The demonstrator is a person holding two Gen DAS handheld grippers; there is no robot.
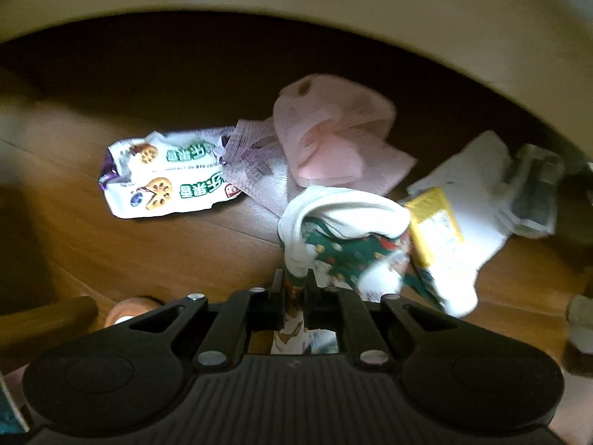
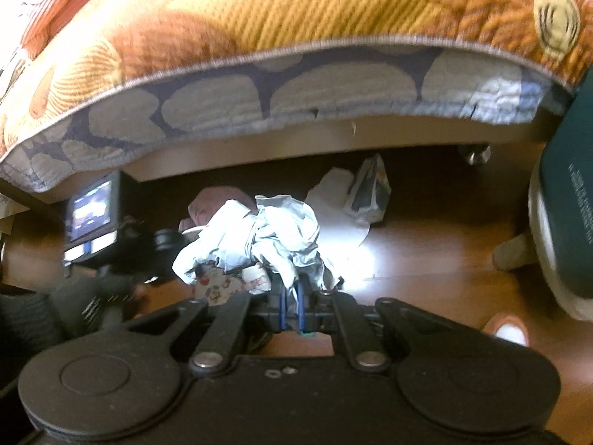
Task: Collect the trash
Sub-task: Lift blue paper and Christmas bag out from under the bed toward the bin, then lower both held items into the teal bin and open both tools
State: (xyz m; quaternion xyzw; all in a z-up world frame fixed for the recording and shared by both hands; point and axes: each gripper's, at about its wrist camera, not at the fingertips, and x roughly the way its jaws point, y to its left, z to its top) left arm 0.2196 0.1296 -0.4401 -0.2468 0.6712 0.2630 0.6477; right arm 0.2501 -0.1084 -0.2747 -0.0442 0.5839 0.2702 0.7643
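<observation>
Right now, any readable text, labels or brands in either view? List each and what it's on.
None can be read with confidence.
Snack wrapper: green Chinese characters, upside down and blurred.
Yellow carton: fine print, too small.
Teal object: a line of white print, too blurred.
Small screen: glowing, nothing legible.

Left gripper (image 1: 294, 282) jaws pinch a crushed paper cup (image 1: 344, 237) above wooden floor (image 1: 111, 252)

Left hand-held gripper (image 1: 294, 282) points straight down, clamped; right hand-held gripper (image 2: 292, 289) angles down, clamped.
</observation>
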